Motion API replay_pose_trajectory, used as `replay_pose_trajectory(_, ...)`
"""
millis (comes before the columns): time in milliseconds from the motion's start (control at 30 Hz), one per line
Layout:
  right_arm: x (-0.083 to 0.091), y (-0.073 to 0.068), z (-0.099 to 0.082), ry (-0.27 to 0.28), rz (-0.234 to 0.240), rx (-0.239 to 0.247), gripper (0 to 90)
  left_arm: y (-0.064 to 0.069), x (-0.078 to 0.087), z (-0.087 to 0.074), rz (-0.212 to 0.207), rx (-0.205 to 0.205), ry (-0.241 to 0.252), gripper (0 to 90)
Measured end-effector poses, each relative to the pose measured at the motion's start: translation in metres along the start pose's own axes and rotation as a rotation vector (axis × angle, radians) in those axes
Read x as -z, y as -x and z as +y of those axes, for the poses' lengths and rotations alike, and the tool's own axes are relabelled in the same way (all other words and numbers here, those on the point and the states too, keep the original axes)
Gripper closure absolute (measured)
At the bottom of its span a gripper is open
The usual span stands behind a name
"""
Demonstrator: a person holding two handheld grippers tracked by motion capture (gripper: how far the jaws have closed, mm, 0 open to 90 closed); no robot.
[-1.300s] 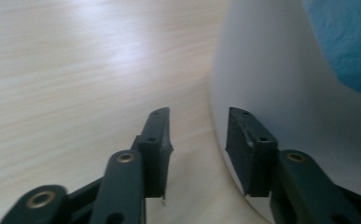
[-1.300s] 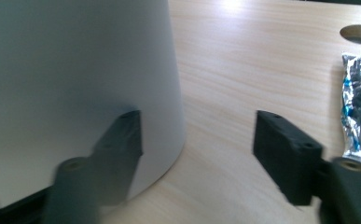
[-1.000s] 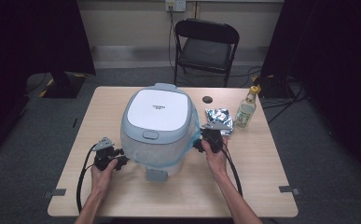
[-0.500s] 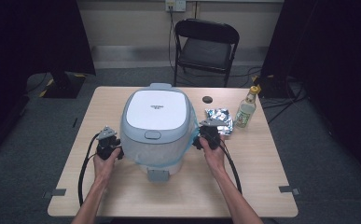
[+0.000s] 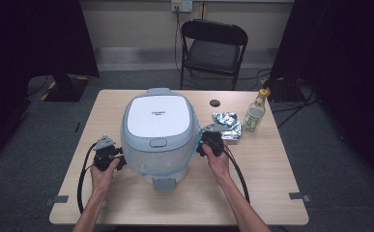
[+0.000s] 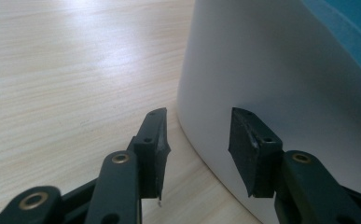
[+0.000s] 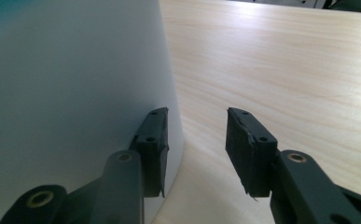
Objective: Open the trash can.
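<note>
Overhead light falls evenly on the pale counter (image 5: pixel 252 188) while the room toward nine and three o'clock sinks into darkness, a soft glare whitens the wood toward twelve o'clock in both gripper views, and the near jaws blur slightly.

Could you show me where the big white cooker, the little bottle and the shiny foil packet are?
cooker (image 5: pixel 159 116), high view, on its flat white lid.
bottle (image 5: pixel 254 117), high view, on its clear body.
foil packet (image 5: pixel 227 125), high view, on its crinkled top.
</note>
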State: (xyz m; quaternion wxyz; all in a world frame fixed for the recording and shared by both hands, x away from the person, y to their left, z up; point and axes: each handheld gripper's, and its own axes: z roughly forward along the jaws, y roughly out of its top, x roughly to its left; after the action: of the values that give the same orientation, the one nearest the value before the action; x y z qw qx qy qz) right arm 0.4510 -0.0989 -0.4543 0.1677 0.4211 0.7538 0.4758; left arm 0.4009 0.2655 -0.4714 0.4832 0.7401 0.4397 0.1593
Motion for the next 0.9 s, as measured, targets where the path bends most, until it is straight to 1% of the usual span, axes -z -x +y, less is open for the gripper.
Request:
replay_pose_trajectory(100, 0.002, -0.003, -0.003, 0.0, 0.023, -0.003, 60.9, 0.0, 0.004, -0.003, 0.005, 0.002, 0.007, 56.6)
replay_pose_trajectory(133, 0.004, -0.007, -0.006, -0.003, 0.032, -0.007, 61.3, 0.0, 0.006, -0.005, 0.005, 0.005, 0.011, 55.6)
replay_pose_trajectory(167, 0.004, -0.007, -0.006, -0.003, 0.032, -0.007, 61.3, -0.001, 0.008, -0.006, 0.005, 0.008, 0.009, 55.6)
replay_pose_trajectory(267, 0.007, -0.012, -0.009, -0.004, 0.052, 0.002, 61.3, -0.004, 0.012, -0.008, 0.009, 0.013, 0.011, 54.1)
replay_pose_trajectory(367, 0.009, -0.018, -0.012, -0.003, 0.068, 0.01, 61.3, -0.004, 0.017, -0.009, 0.026, 0.008, 0.007, 54.0)
replay_pose_trajectory(433, 0.01, -0.022, -0.012, -0.014, 0.069, 0.021, 61.4, -0.005, 0.019, -0.011, 0.02, 0.02, 0.01, 56.1)
replay_pose_trajectory(567, 0.01, -0.025, -0.013, -0.021, 0.083, 0.025, 61.8, -0.005, 0.023, -0.014, 0.02, 0.024, 0.017, 56.5)
replay_pose_trajectory(667, 0.012, -0.028, -0.013, -0.029, 0.1, 0.035, 62.8, -0.005, 0.026, -0.016, 0.032, 0.024, 0.019, 56.5)
replay_pose_trajectory(700, 0.012, -0.029, -0.014, -0.032, 0.106, 0.039, 62.4, -0.005, 0.028, -0.016, 0.038, 0.018, 0.017, 56.5)
replay_pose_trajectory(767, 0.012, -0.031, -0.014, -0.034, 0.111, 0.04, 62.2, -0.006, 0.029, -0.016, 0.041, 0.019, 0.014, 56.4)
replay_pose_trajectory(833, 0.012, -0.032, -0.014, -0.033, 0.112, 0.045, 59.8, -0.007, 0.028, -0.016, 0.041, 0.02, 0.018, 55.5)
replay_pose_trajectory(867, 0.012, -0.03, -0.014, -0.036, 0.097, 0.042, 51.1, -0.007, 0.029, -0.016, 0.048, 0.024, 0.017, 50.9)
replay_pose_trajectory(900, 0.012, -0.03, -0.014, -0.036, 0.097, 0.042, 51.1, -0.008, 0.029, -0.016, 0.053, 0.024, 0.012, 50.9)
